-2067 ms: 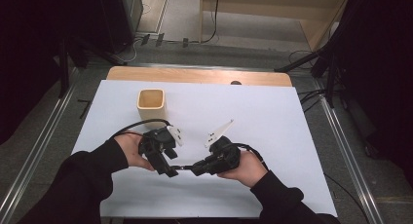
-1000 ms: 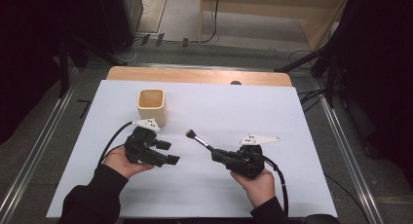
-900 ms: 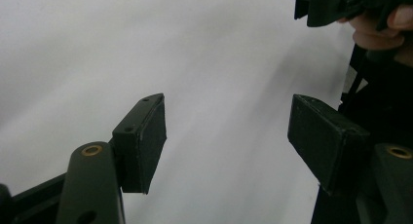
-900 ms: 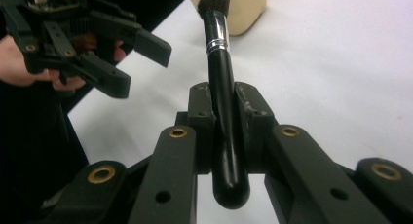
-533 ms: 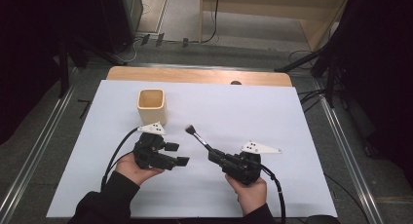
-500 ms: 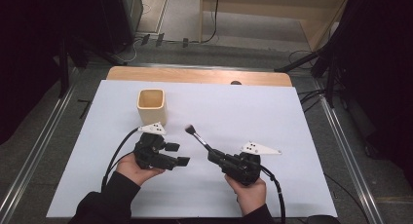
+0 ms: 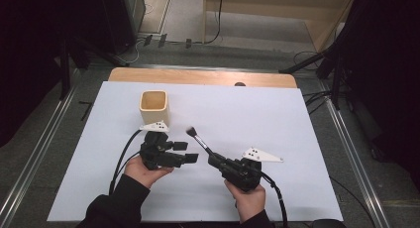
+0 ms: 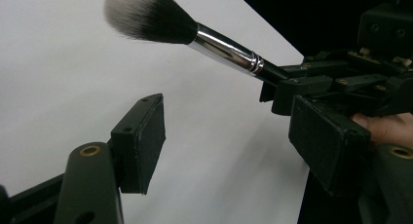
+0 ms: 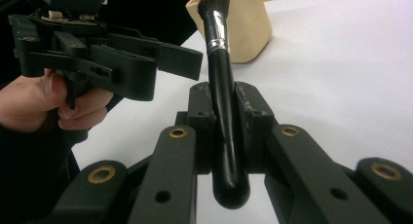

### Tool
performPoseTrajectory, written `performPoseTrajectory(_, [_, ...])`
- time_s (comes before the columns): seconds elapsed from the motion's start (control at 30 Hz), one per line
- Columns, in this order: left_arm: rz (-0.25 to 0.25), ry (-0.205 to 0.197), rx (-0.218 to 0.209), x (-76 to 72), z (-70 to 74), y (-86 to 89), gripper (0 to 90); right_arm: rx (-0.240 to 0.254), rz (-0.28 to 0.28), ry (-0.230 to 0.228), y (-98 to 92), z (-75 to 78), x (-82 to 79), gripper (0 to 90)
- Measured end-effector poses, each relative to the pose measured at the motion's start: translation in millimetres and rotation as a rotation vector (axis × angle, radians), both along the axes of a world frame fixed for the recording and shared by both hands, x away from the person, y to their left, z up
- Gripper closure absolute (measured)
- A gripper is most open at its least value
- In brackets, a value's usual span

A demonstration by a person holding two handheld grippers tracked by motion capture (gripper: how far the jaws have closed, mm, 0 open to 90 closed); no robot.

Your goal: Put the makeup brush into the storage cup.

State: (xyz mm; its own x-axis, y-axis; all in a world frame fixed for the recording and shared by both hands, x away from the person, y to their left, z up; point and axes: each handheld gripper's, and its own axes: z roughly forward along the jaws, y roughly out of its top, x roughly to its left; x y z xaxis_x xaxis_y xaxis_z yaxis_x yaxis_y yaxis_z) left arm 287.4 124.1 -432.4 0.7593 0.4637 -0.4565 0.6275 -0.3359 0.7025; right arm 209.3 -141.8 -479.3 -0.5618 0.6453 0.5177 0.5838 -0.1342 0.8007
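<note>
While white-covered counter (image 7: 277, 119) lies bare around it, wooden cup (image 7: 154, 106) waits beyond left tool (image 7: 190, 152), jaws apart, empty. Right tool (image 7: 214, 160) clamps makeup brush (image 7: 199, 140) low on handle, bristles up, near cup. Risk: slim glossy handle pivots, slips; bristles snag rim, tip cup.

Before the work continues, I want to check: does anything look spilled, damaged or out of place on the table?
Nothing stands out. The makeup brush sits straight in the shut right hand-held gripper, bristles intact. The beige cup stands upright on the white table cover, with no spill. The left hand-held gripper is open.
</note>
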Motion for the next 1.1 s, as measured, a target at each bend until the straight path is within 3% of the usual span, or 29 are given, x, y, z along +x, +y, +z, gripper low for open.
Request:
performPoseTrajectory(0.3, [0.018,0.026,-0.025,2.4,-0.4,-2.2,31.0,0.019,-0.018,0.004,4.6,-2.4,-3.4,79.1])
performPoseTrajectory(0.4, [0.015,0.068,-0.077,4.1,-1.6,-2.8,31.2,0.027,-0.024,0.006,5.2,-3.0,-3.9,79.2])
performPoseTrajectory(0.5, [0.025,0.083,-0.106,5.3,-1.4,-3.4,31.9,0.035,-0.024,0.003,5.4,-2.6,-4.1,79.1])
performPoseTrajectory(0.7, [0.051,0.095,-0.133,6.5,-1.3,-6.1,34.3,0.044,-0.033,-0.008,4.7,-1.7,-4.5,79.1])
performPoseTrajectory(0.87, [0.082,0.147,-0.216,9.4,-3.2,-5.3,39.9,0.051,-0.04,-0.019,5.2,-1.5,-5.1,79.1])
performPoseTrajectory(0.97, [0.097,0.132,-0.203,9.1,-3.5,-7.7,41.7,0.055,-0.044,-0.016,6.2,-1.1,-5.7,79.2])
performPoseTrajectory(1.1, [0.109,0.142,-0.218,9.5,-4.9,-11.2,44.7,0.056,-0.042,-0.026,8.0,-1.5,-5.9,79.1])
